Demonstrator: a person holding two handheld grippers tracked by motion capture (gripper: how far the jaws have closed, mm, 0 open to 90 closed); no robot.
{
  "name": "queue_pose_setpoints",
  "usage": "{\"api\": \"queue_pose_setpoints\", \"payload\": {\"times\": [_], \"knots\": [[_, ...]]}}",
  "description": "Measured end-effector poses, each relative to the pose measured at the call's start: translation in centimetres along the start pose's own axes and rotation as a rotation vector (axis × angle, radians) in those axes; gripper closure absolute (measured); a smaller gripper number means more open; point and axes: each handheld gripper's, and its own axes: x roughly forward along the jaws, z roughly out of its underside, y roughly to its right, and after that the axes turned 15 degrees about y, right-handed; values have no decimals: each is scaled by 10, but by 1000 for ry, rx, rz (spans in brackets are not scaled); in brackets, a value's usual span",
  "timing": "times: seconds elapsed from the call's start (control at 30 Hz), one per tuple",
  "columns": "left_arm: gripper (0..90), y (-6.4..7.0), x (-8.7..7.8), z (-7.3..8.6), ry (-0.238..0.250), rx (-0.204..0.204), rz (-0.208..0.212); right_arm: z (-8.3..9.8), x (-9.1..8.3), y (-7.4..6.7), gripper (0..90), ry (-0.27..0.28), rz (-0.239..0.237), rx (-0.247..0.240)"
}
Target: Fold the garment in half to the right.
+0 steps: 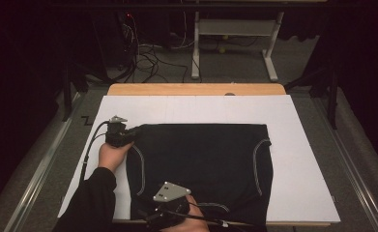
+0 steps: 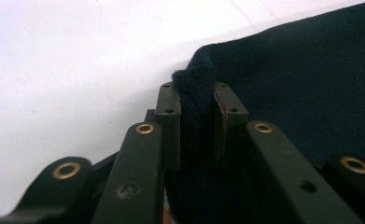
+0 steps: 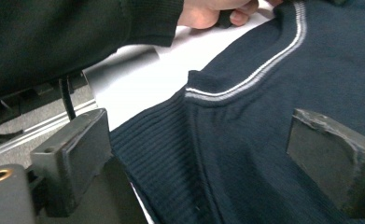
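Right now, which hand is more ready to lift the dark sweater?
Left. The left gripper already pinches a corner of the sweater between its pads. The right gripper sits open over the ribbed edge, gripping nothing.

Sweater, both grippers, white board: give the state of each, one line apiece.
Sweater: lying flat on the board, far left corner pinched.
Left gripper: shut on the sweater's corner.
Right gripper: open, jaws astride the sweater's near edge.
White board: flat, partly covered.
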Motion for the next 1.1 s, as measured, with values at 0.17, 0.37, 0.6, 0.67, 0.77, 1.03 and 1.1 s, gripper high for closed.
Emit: {"api": "queue_pose_setpoints", "payload": {"times": [0.17,0.37,0.6,0.67,0.77,1.03,1.1], "knots": [[718,2,-9,4,67,7,20,-1,16,-6,150,-55,10,3],[718,4,-16,8,93,4,46,0,32,-12,181,-113,7,1],[718,4,-17,9,95,-2,45,1,49,-23,157,-176,16,-48],[718,4,-17,9,95,-4,43,1,53,-26,149,-189,27,-81],[717,4,-18,9,98,-3,34,1,56,-28,152,-199,56,-89],[718,6,-19,10,108,17,25,2,54,-29,302,-198,96,-135],[718,6,-19,10,107,13,24,1,53,-29,353,-201,106,-143]]}}
